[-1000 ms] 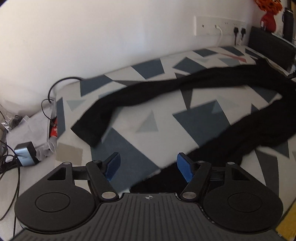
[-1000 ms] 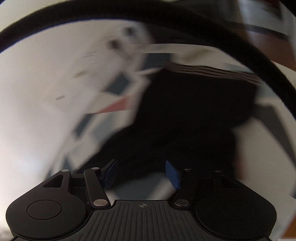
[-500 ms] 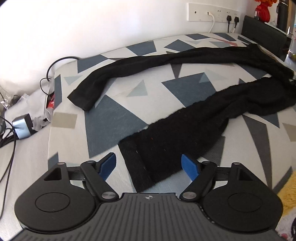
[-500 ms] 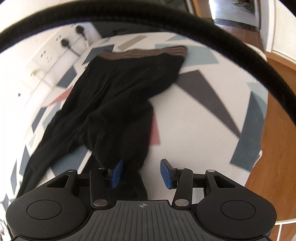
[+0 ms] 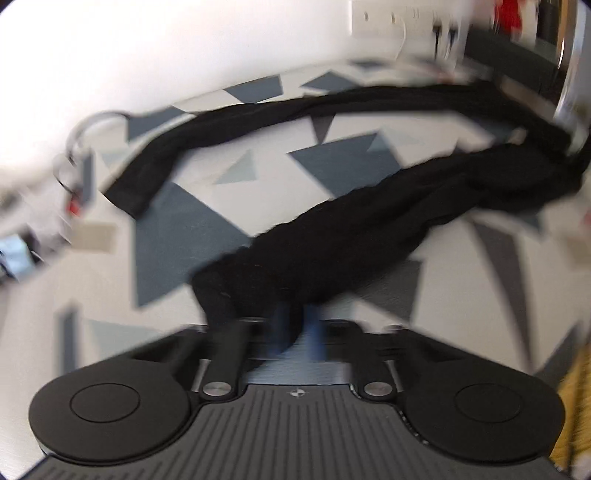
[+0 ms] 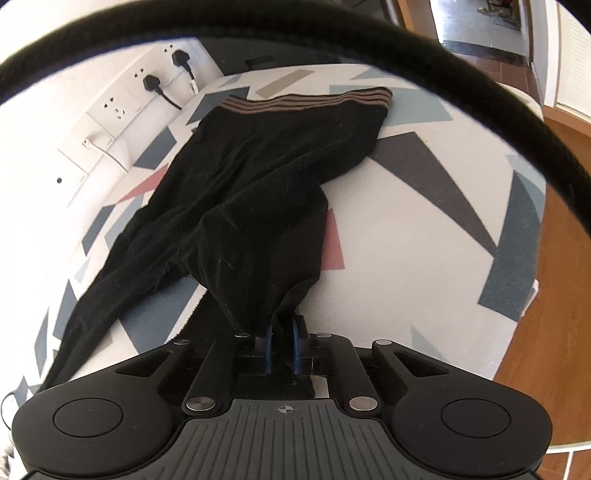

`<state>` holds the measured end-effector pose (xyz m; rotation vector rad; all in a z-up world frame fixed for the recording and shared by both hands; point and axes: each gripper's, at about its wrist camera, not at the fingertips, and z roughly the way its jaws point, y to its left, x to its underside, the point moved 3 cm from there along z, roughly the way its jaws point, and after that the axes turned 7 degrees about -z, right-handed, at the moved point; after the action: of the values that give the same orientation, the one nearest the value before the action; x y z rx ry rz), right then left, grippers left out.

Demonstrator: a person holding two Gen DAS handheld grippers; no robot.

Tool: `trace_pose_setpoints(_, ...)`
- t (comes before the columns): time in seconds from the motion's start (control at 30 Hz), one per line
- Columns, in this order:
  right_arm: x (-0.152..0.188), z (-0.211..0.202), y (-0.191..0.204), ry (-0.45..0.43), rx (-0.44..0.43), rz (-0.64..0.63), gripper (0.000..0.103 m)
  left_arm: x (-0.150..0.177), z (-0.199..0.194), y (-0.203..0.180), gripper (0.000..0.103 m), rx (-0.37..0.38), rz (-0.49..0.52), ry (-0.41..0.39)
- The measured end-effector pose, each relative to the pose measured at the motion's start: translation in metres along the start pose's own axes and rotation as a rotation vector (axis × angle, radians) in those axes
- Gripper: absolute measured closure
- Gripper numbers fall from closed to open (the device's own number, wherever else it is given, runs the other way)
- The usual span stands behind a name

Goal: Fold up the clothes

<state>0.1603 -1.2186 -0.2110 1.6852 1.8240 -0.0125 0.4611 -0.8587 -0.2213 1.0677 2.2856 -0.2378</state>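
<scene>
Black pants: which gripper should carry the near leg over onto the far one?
Left, probably. The left gripper is shut on the near leg's cuff end of the black pants; the right gripper pinches fabric near the striped waistband, better as an anchor.

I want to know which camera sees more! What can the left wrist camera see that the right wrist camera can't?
Only the left wrist view shows the far leg of the trousers ending in a cuff, a looped cable by the wall, and something red at the top right, all blurred. Only the right wrist view shows the striped waistband, two black plugs in wall sockets, and the wooden floor. Both show the black trousers on the triangle-patterned sheet, and each gripper, left gripper and right gripper, shut on the cloth.
</scene>
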Motion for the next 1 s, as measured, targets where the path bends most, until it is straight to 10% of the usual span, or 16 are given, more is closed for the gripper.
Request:
trace_pose_setpoints(0.27, 0.006, -0.018, -0.008, 0.032, 0.001, 0.030, 0.097, 0.019, -0.022, 0.033, 0.099, -0.091, -0.104, 0.006)
trace_pose_setpoints(0.67, 0.018, -0.019, -0.013, 0.036, 0.079, 0.133, 0.074, 0.047, -0.051, 0.077, 0.098, -0.203, -0.253, 0.060)
trace_pose_setpoints(1.0, -0.014, -0.028, -0.025, -0.069, 0.113, 0.177, 0.070, 0.023, -0.065, 0.069, 0.048, -0.187, -0.266, -0.049)
